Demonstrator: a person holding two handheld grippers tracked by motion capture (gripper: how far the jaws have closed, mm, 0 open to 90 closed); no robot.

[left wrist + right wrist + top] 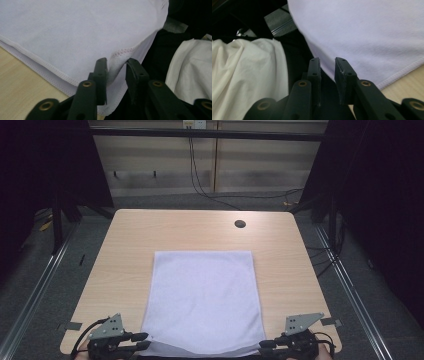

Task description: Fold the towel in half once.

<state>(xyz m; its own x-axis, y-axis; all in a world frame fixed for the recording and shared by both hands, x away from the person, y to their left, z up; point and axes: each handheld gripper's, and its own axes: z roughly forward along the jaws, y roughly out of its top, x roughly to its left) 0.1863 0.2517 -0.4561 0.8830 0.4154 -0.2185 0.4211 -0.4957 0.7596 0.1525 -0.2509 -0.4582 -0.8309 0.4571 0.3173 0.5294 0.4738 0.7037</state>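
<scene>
We take the white cloth (pixel 202 302) as our landmark: it lies spread flat on the wooden surface (pixel 125 245), its near edge hanging slightly over the front edge of the surface. At the cloth's near left corner we see the left gripper (pixel 142 341), its jaws spread a little; in the left gripper view (pixel 116 72) the stitched corner of the cloth (pixel 75 32) sits in the gap between the jaws, against the left one, with no pinch on it. Beyond the cloth's far right corner a dark round hole (pixel 240 224) marks the surface. At the cloth's near right corner sits the right gripper (pixel 266 347), jaws likewise parted, with the cloth's edge (pixel 362 32) just ahead of them and unpinched (pixel 327 67).
</scene>
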